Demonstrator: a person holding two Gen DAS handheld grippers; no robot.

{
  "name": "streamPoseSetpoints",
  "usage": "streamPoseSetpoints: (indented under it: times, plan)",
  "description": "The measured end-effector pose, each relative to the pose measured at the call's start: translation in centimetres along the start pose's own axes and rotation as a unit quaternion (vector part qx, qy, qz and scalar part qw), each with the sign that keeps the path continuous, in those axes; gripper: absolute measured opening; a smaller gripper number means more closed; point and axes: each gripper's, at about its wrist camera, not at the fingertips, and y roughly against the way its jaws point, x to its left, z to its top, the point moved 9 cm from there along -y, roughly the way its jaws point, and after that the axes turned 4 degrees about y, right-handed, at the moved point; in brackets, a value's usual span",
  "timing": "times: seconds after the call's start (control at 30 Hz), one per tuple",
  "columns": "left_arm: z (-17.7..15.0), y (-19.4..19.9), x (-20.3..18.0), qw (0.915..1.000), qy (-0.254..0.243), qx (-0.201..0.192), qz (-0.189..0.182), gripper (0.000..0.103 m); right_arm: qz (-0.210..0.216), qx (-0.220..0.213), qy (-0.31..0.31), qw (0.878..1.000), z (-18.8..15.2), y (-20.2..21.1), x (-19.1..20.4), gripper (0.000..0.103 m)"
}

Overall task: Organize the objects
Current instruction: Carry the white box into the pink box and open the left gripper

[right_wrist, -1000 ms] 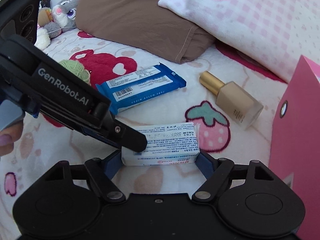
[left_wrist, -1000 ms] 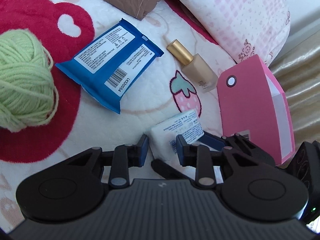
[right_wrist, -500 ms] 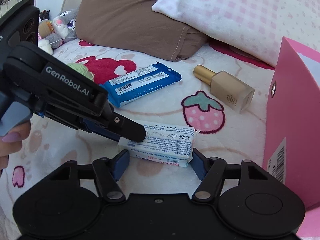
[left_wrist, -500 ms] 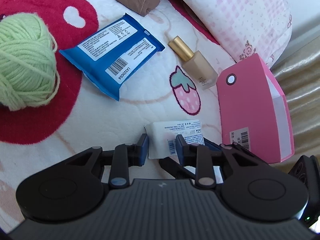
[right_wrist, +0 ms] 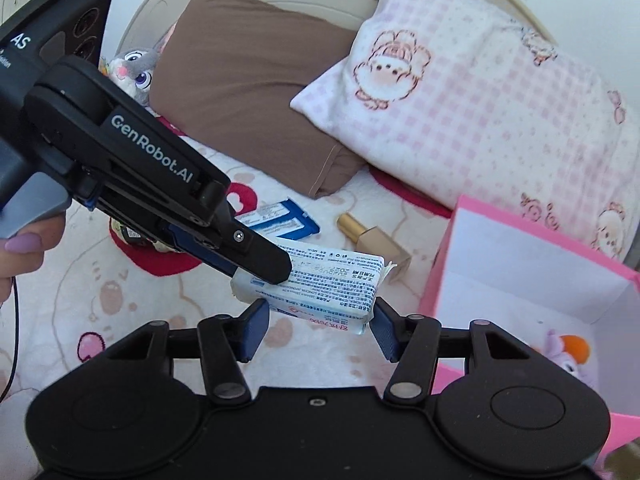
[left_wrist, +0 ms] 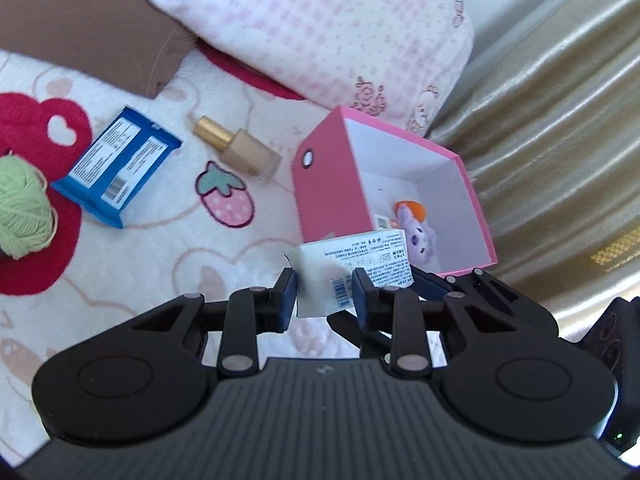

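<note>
A white printed tissue packet [right_wrist: 316, 284] is clamped by the left hand-held gripper [left_wrist: 324, 294] and held above the bed's right edge, beside the open pink box [left_wrist: 404, 184]; the right hand-held gripper [right_wrist: 316, 322] is closing on its ends, presumably for steadier carrying.

The left tool [left_wrist: 325, 294] pinches a white tissue pack [left_wrist: 352, 268] above the bed [left_wrist: 132, 264], at the pink box's [left_wrist: 332, 184] near rim; a purple plush [left_wrist: 420, 236] lies inside.
</note>
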Motion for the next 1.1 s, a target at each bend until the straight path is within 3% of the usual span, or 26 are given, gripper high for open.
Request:
streamPoseSetpoints:
  times: [0.23,0.47,0.57,0.73,1.0,1.1]
  plan:
    - [3.2,-2.1,-8.1,0.998,-0.059,0.017,-0.012,0.028,-0.026,-0.006,-0.043,0.999,1.3,3.7,-7.2,0.062]
    - [6.5,-10.1,-12.2,0.9939,-0.079,0.075,0.016,0.03,-0.034,0.053,-0.083,0.995,-0.6,0.4,-14.3,0.062]
    - [7.7,-14.1,-12.5,0.9921,-0.065,0.103,0.027,0.03,-0.033,0.091,-0.094,0.991,-1.9,-2.1,-16.6,0.062]
    - [8.5,-19.2,-11.8,0.991,-0.039,0.116,0.052,0.03,-0.009,0.136,-0.124,0.983,-3.7,-5.8,-20.0,0.063]
    - [8.7,-23.7,-8.6,0.9862,0.008,0.139,0.09,0.028,0.025,0.192,-0.134,0.972,-5.9,-11.3,-21.0,0.064]
    - [8.6,-24.7,-7.7,0.9841,0.031,0.154,0.083,0.027,0.02,0.201,-0.126,0.971,-6.8,-11.9,-21.1,0.064]
